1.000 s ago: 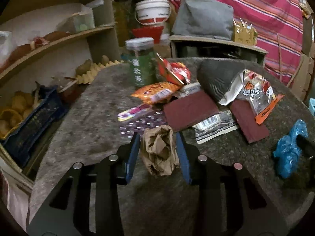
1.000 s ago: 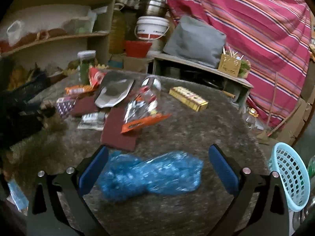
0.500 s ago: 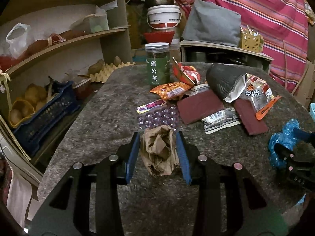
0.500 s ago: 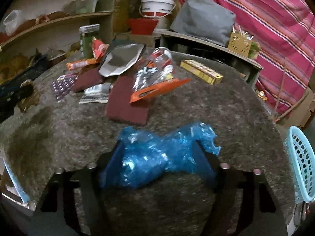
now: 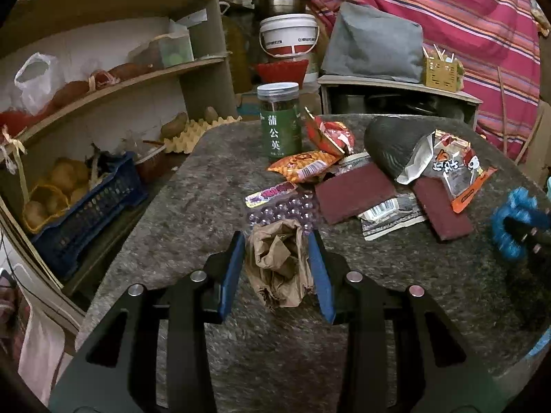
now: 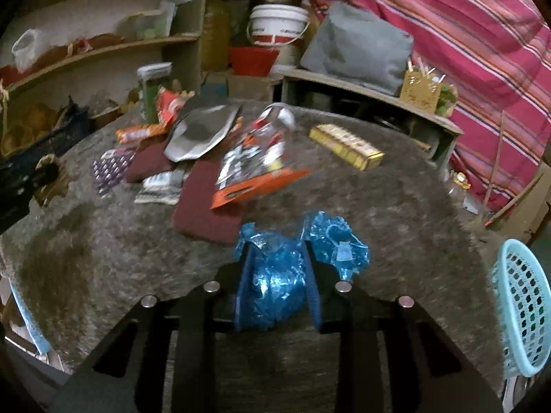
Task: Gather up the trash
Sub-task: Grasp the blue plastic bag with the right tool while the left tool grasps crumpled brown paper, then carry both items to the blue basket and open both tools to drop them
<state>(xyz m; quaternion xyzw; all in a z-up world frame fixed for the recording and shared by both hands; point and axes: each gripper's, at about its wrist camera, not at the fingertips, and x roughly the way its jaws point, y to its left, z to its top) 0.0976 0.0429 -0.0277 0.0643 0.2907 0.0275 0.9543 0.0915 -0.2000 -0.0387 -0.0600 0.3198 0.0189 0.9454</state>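
Blue plastic bag half hidden by right tool, blurred

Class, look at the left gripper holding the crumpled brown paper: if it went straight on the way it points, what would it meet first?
Most likely the clear packet of purple beads, lying on the table just beyond the crumpled brown paper that the left gripper holds. Depth is hard to judge through the fisheye lens.

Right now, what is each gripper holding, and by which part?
Left gripper: crumpled brown paper bag, pinched across its middle. Right gripper, jaws just closing: blue plastic bag, squeezed at one bunched end.
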